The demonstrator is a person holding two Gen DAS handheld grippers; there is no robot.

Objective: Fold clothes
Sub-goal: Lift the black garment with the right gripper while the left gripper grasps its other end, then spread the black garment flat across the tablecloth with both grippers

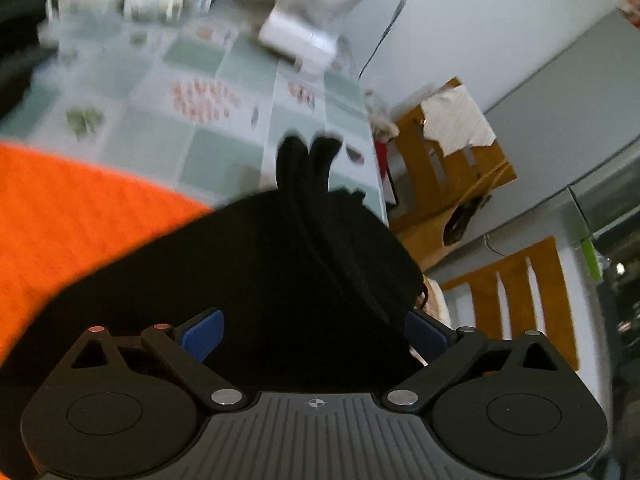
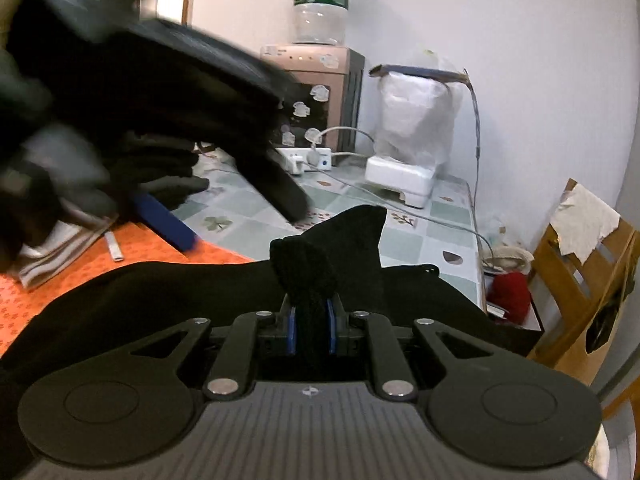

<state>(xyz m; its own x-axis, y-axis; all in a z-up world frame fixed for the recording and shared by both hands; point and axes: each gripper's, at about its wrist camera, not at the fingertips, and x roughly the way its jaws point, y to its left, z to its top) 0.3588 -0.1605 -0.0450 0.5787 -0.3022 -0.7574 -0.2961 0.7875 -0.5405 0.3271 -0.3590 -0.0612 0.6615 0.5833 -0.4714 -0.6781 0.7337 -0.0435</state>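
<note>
A black garment (image 1: 280,264) lies over an orange cloth (image 1: 60,216) on the table; it also shows in the right wrist view (image 2: 160,292). My left gripper (image 1: 312,332) is open, its blue pads (image 1: 202,332) wide apart with the black fabric lying between them. My right gripper (image 2: 311,328) is shut on a bunched fold of the black garment (image 2: 308,276), which sticks up from the pads. The left gripper (image 2: 224,200) shows blurred and open in the right wrist view, above the orange cloth (image 2: 120,256).
A checked tablecloth (image 2: 440,232) covers the table. A white box (image 2: 400,178), a power strip (image 2: 304,158), a water dispenser (image 2: 320,92) and a cable stand at the back. Folded clothes (image 2: 60,240) lie at left. Wooden chairs (image 2: 580,280) stand right of the table edge.
</note>
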